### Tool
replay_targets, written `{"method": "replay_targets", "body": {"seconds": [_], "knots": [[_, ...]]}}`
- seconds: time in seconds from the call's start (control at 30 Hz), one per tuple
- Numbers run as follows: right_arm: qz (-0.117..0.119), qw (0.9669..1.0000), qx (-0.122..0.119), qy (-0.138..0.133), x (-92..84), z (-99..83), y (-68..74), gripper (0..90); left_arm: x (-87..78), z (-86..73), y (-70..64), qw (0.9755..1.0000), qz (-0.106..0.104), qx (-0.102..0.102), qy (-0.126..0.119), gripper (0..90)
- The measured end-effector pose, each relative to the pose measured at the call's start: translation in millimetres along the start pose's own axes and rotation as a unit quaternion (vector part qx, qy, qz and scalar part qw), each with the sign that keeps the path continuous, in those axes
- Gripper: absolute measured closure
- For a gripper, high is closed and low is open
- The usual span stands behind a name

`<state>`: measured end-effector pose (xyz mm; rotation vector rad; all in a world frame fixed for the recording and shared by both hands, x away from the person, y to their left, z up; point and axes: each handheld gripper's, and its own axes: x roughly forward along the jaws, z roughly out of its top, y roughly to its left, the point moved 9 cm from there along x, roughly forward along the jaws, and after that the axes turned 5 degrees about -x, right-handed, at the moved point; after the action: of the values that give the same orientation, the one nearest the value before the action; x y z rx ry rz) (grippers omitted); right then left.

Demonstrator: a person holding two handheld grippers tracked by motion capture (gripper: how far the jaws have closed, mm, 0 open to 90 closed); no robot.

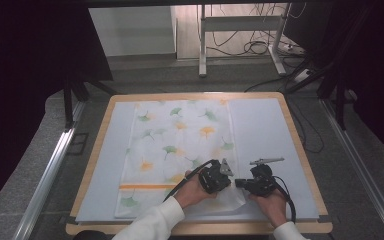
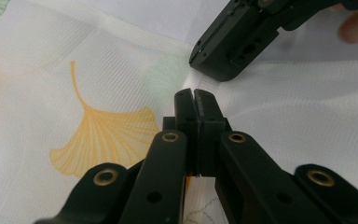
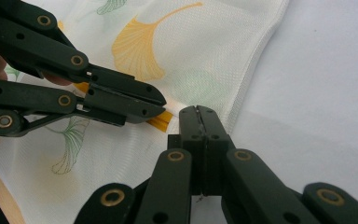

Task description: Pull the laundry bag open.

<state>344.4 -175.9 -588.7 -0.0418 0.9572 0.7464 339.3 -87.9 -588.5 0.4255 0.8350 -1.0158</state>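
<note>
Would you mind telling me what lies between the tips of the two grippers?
Only the leaf-printed cloth. In the high view the left gripper and right gripper nearly meet over its near right corner; the left gripper view shows just a fold of fabric between them.

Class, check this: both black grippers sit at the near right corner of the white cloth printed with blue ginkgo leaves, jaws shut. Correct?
Not quite. The leaves on the white printed cloth are orange and green, as the left gripper view shows. The left gripper and right gripper are there, jaws shut.
</note>
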Motion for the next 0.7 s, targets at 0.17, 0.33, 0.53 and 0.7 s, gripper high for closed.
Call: {"method": "replay_targets", "body": {"seconds": [0.17,0.33,0.53,0.7], "knots": [[-0.003,1.0000,-0.002,0.001,-0.2,-0.3,-0.5,89.4,-1.7,-1.9,0.6,1.0000,0.002,0.000,0.000,90.0],[0.000,1.0000,-0.001,-0.002,0.1,0.0,-0.2,89.4,-4.5,-5.3,4.1,1.0000,-0.001,-0.004,0.002,90.0],[0.000,1.0000,-0.002,-0.002,0.1,0.0,-0.2,89.4,-6.6,-7.7,5.0,1.0000,0.001,-0.002,0.005,90.0],[0.001,1.0000,-0.003,-0.002,0.1,-0.1,-0.4,89.4,-10.1,-12.7,8.3,1.0000,0.002,-0.005,0.008,90.0]]}}
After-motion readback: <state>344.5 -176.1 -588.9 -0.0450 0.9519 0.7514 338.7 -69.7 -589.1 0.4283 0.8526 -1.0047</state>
